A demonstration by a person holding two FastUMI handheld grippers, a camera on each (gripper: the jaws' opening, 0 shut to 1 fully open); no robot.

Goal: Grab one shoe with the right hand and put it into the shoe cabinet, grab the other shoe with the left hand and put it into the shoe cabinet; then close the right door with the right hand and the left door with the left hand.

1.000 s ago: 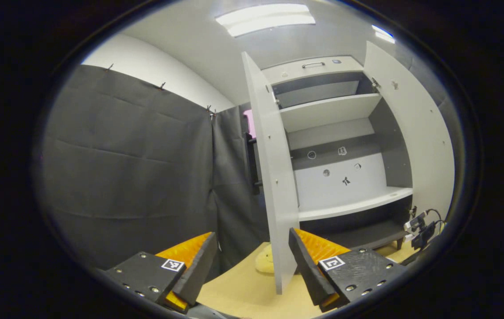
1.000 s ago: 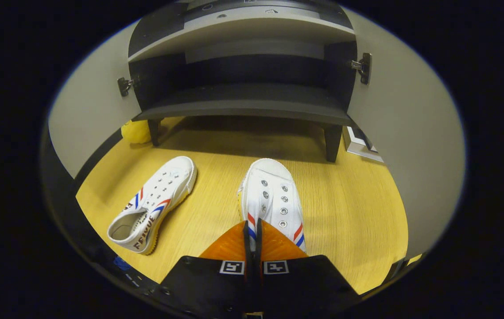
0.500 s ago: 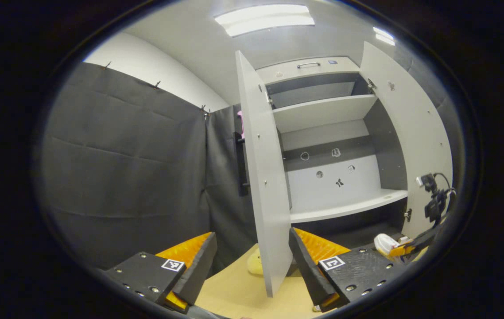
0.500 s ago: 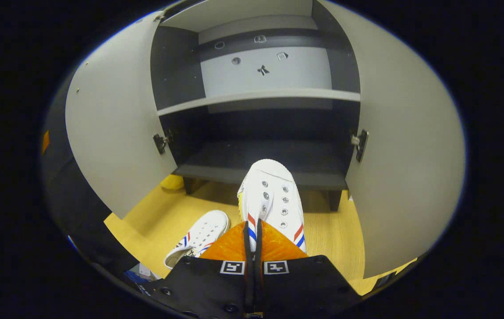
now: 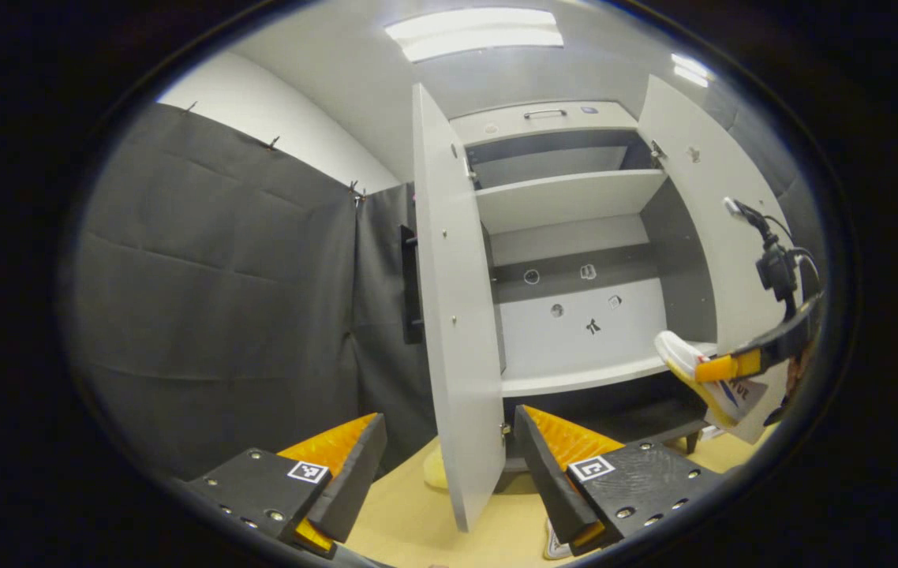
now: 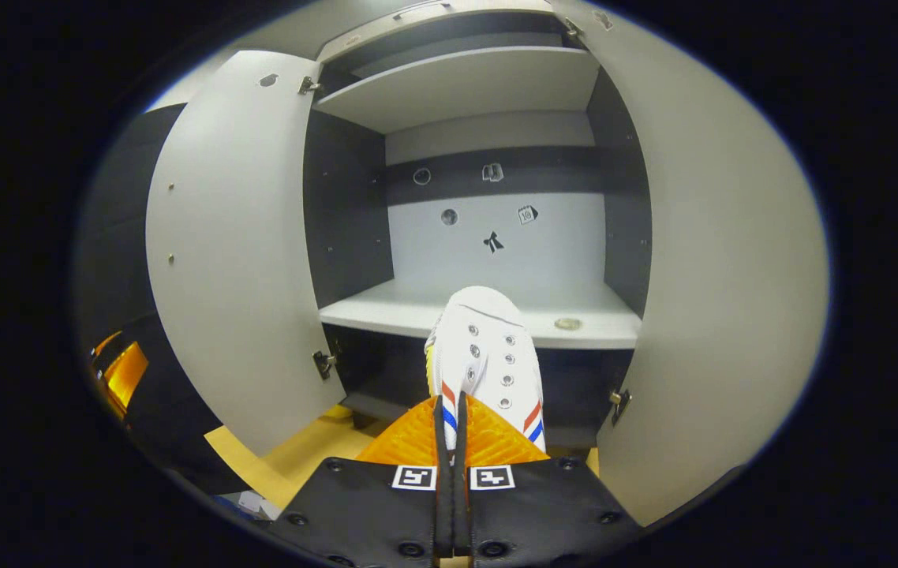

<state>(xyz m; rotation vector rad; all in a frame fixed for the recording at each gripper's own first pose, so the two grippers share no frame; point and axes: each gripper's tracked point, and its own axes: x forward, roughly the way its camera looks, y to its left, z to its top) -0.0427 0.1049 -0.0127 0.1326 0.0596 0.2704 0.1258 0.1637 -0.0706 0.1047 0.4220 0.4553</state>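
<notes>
While the right gripper [image 6: 449, 418] clamps its two fingers tight on one white shoe [image 6: 484, 359] by the heel end, the toe points at the shoe cabinet [image 6: 480, 229], lifted level with the middle shelf [image 6: 417, 312] and between the two doors. Both doors, left door [image 6: 236, 252] and right door [image 6: 717, 276], stand wide open, leaving free room between them. Two shelves show inside. From the left gripper view, the left gripper [image 5: 449, 454] hangs spread apart, holding nothing, just beside the left door's lower edge
</notes>
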